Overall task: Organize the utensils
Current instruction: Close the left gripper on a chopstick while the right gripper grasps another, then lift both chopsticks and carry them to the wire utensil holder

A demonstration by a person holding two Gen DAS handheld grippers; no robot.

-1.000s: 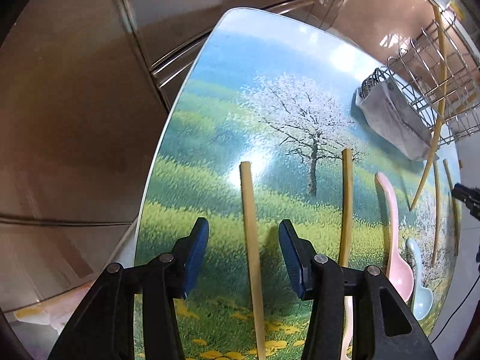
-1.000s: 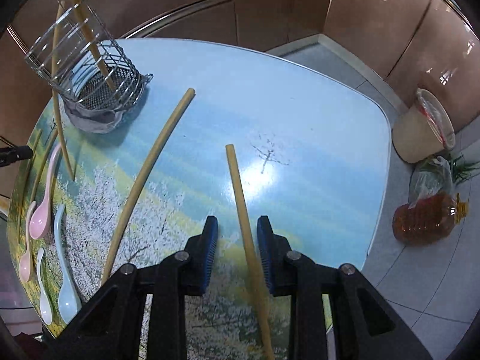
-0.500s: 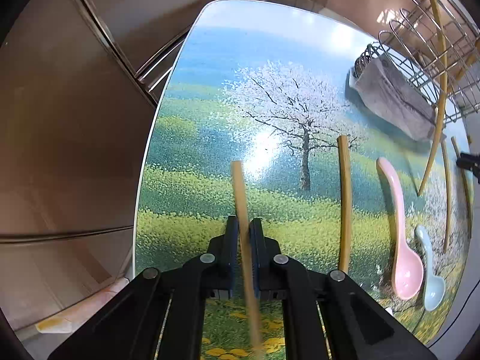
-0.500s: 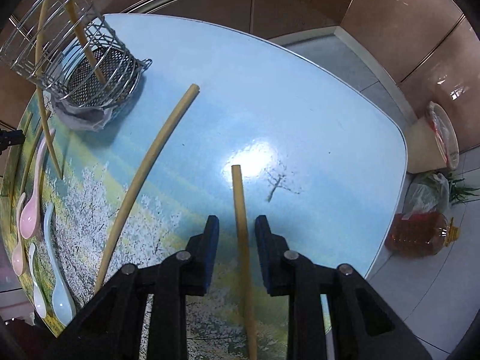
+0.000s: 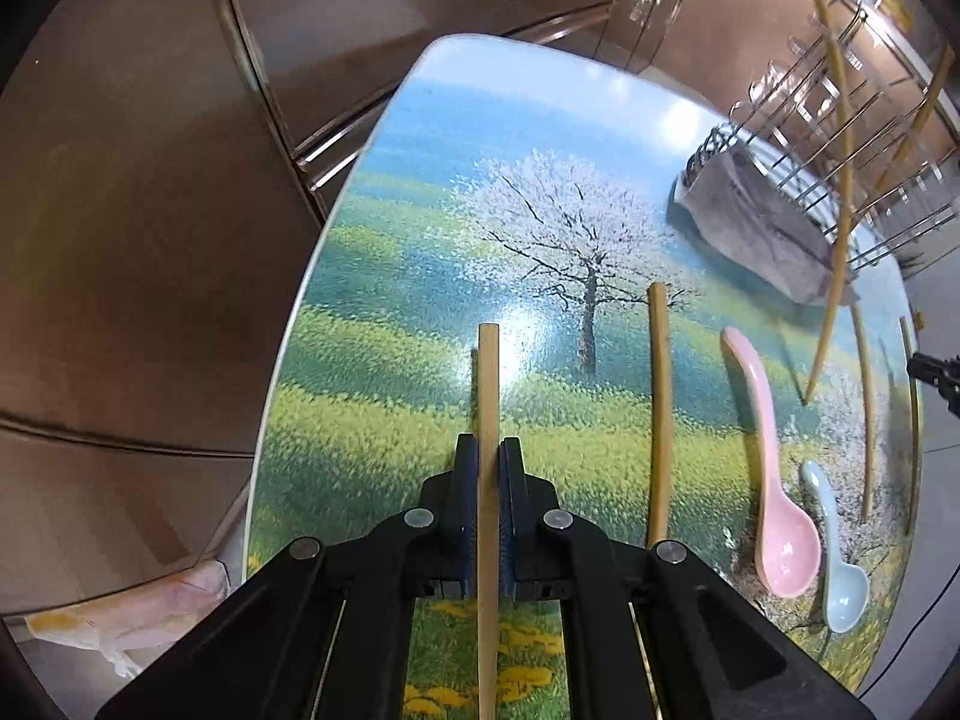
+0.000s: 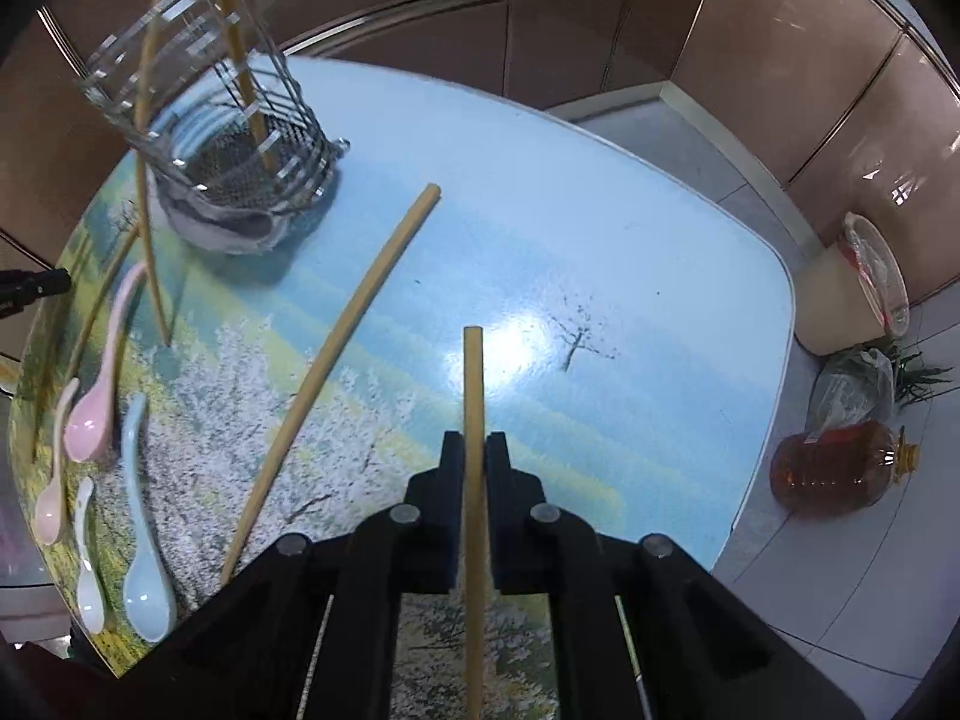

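Observation:
My left gripper (image 5: 488, 450) is shut on a bamboo chopstick (image 5: 488, 384) and holds it lifted above the picture-printed table (image 5: 420, 276). My right gripper (image 6: 473, 444) is shut on another chopstick (image 6: 472, 384), also lifted. A third loose chopstick (image 5: 659, 414) lies on the table; it also shows in the right wrist view (image 6: 342, 354). The wire utensil holder (image 6: 222, 138) stands at the far side with chopsticks in it; it shows too in the left wrist view (image 5: 840, 138). A pink spoon (image 5: 774, 480) and a light blue spoon (image 5: 837, 558) lie nearby.
More spoons (image 6: 84, 540) and thin chopsticks (image 5: 864, 414) lie near the table's edge. An oil bottle (image 6: 840, 468), a bag of greens (image 6: 870, 378) and a bin (image 6: 852, 294) stand on the floor beside the table. Brown cabinet panels (image 5: 150, 240) surround the table.
Both grippers closed on their chopsticks and lifted them off the table. The views shifted slightly toward the holder.

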